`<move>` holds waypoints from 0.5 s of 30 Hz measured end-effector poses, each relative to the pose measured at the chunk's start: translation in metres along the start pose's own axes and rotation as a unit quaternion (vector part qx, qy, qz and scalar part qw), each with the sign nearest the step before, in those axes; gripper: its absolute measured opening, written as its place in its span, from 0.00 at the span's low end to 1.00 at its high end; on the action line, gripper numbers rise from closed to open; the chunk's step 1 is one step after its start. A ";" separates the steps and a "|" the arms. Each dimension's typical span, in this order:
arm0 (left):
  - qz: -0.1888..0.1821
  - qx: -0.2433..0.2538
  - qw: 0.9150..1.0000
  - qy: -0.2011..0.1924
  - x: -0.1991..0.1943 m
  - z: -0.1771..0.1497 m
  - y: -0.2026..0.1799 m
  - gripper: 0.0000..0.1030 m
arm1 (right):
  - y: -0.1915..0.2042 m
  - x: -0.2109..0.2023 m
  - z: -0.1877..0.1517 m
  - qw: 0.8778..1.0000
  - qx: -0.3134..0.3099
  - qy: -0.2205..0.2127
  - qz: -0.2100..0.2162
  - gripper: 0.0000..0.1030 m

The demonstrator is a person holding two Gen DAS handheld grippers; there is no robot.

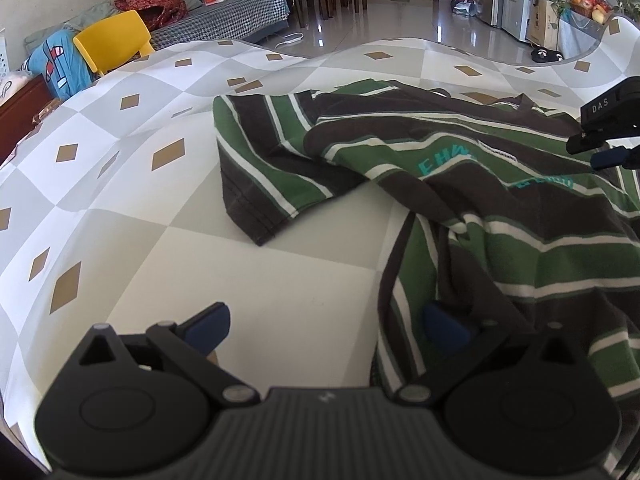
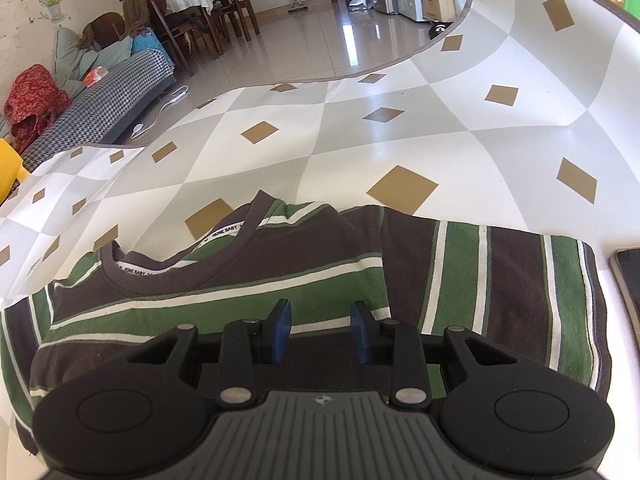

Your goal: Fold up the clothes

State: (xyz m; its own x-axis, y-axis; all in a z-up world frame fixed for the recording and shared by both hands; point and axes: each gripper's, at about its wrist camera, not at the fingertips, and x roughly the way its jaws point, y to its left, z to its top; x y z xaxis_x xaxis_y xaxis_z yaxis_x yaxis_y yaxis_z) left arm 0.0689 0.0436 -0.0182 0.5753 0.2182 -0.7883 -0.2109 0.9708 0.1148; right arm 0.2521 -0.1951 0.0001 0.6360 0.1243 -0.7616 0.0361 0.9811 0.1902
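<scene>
Big white-and-grey checked mat with tan diamonds (image 2: 384, 132) covers whole work surface on my feeds. Green, brown and white striped cotton t-shirt (image 1: 460, 184) lies rumpled on mat, one sleeve spread flat toward left, collar with printed tape showing on right cam. Dark flat phone-looking slab (image 2: 628, 280) sits just beside shirt's right edge. My left gripper (image 1: 328, 328) is wide apart, right finger tucked against shirt hem, left one over bare mat. Right gripper (image 2: 320, 320) hangs over shirt, blue pads partly apart, nothing pinched.
</scene>
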 end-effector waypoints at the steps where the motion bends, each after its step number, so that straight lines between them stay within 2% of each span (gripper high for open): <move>1: 0.002 -0.001 1.000 0.001 0.000 0.000 0.001 1.00 | -0.002 0.000 0.001 1.000 0.003 -0.002 -0.004 0.28; 7: 0.021 -0.013 1.000 0.010 -0.004 -0.003 0.010 1.00 | -0.008 0.002 0.006 1.000 0.018 -0.009 -0.018 0.28; 15: 0.039 -0.046 0.997 0.043 -0.014 -0.011 0.033 1.00 | -0.003 -0.001 0.006 1.000 0.013 0.002 -0.027 0.31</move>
State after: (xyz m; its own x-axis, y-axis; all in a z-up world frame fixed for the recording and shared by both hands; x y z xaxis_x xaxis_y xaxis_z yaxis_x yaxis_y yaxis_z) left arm 0.0453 0.0717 -0.0103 0.4861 0.2796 -0.8280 -0.3259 0.9371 0.1251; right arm 0.2558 -0.1995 0.0044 0.6301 0.0725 -0.7731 0.0903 0.9820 0.1657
